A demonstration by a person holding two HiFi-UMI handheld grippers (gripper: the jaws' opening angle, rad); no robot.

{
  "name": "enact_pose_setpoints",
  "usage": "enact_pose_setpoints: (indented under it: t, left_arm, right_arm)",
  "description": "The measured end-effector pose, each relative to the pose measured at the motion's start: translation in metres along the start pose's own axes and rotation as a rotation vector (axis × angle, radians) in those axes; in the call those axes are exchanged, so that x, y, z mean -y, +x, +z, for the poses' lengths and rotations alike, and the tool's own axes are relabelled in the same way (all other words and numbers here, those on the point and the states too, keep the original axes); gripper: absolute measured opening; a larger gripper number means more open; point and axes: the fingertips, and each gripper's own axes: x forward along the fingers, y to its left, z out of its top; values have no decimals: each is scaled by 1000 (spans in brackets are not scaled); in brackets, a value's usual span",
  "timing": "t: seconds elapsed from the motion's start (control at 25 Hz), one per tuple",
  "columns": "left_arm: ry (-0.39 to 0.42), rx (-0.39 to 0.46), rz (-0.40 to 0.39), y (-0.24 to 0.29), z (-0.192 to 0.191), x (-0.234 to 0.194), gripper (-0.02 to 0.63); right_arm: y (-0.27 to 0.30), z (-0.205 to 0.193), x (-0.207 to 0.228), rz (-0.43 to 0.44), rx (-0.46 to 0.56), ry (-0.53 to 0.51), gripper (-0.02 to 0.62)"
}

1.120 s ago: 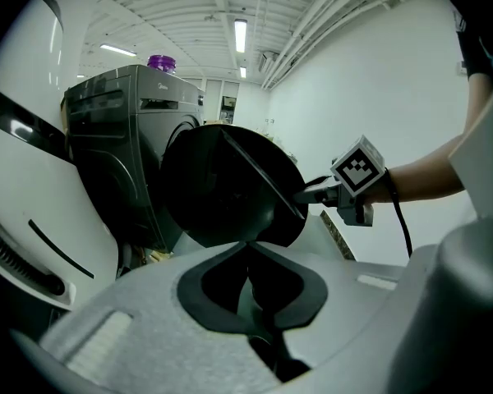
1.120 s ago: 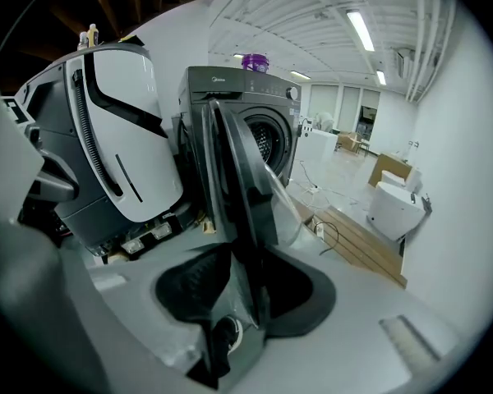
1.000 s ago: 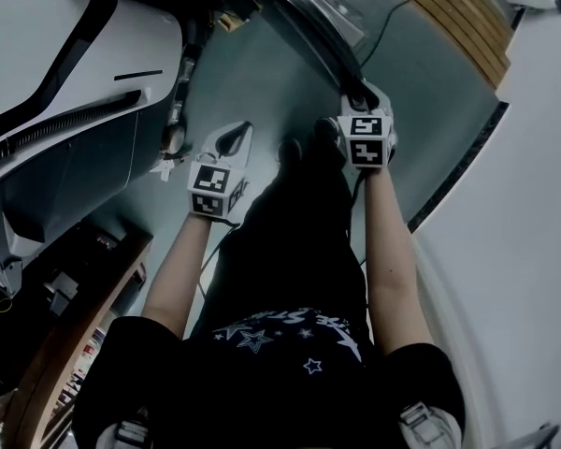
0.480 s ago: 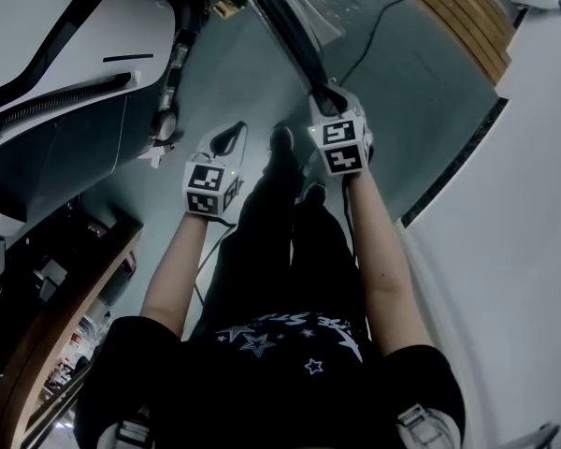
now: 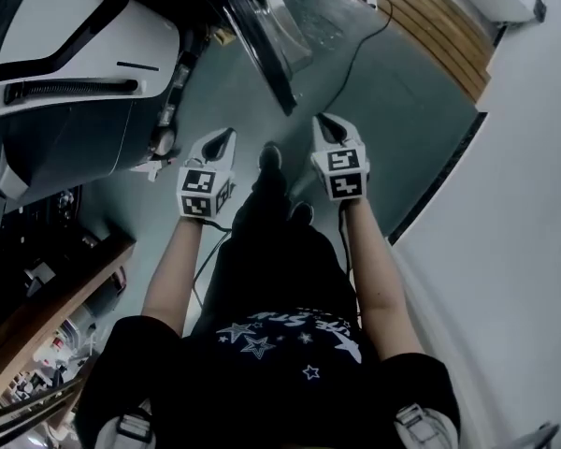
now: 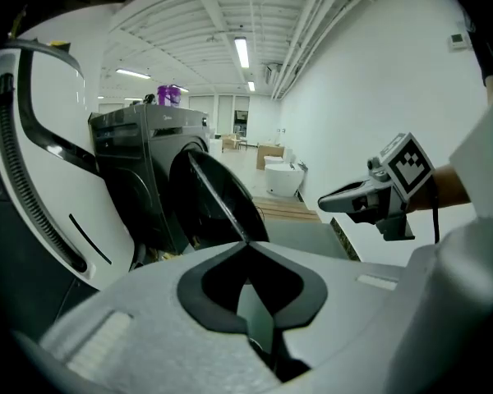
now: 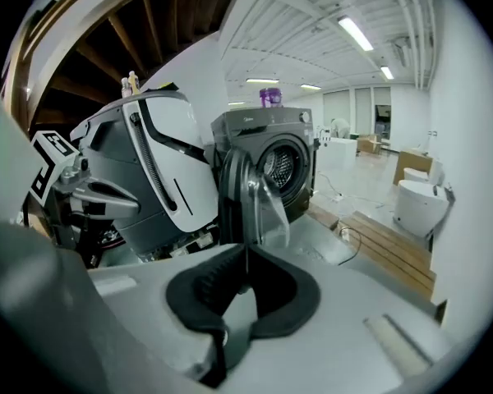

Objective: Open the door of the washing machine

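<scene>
- We hold the right gripper (image 5: 325, 120) with its fingers pressed together, nothing between them, clear of the door (image 5: 271, 50).
- Our left gripper (image 5: 226, 134) is beside it, fingers likewise together and empty.
- Ahead of both, the door stands swung open from the washing machine (image 7: 271, 150), above the grey floor (image 5: 411, 110).

Looks like a big open test hall or lab, not a home: bare white walls (image 6: 378, 89), exposed ceiling pipes (image 6: 312, 15), strip lights (image 6: 241, 52), washing machine (image 7: 267, 158) standing free near a wooden platform (image 7: 390, 249).
</scene>
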Motion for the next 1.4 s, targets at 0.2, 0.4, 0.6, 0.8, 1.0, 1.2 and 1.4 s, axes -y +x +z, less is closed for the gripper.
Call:
enact_pose_setpoints:
  t: [0.2,0.4,0.6,0.8,1.0,1.2,1.4]
  left_arm:
    - [38,84,8,-37,42,23,11]
    - [59,143,-20,-75,71,55,11]
    - [101,196,-71,-99,98,77,11]
    - [104,259,-125,-120,120,91,11]
    - [111,297,-194,-155,113,99,11]
    - [128,310,-181,-196,94,62,11]
    - [139,357,-168,-226,91,39,11]
  right_arm:
    - [-76,33,27,-97,93,45,5]
    - [-147,54,47,-182,171,91,5]
    - [-207,54,54,-251,202,127,5]
    - [-255,58,46,-331,244,137,5]
    - [-286,57,19,-387,279,156,5]
    - [-294,66,-34,-399,309,134,5]
    - [-301,74,-74,-395,352,110,5]
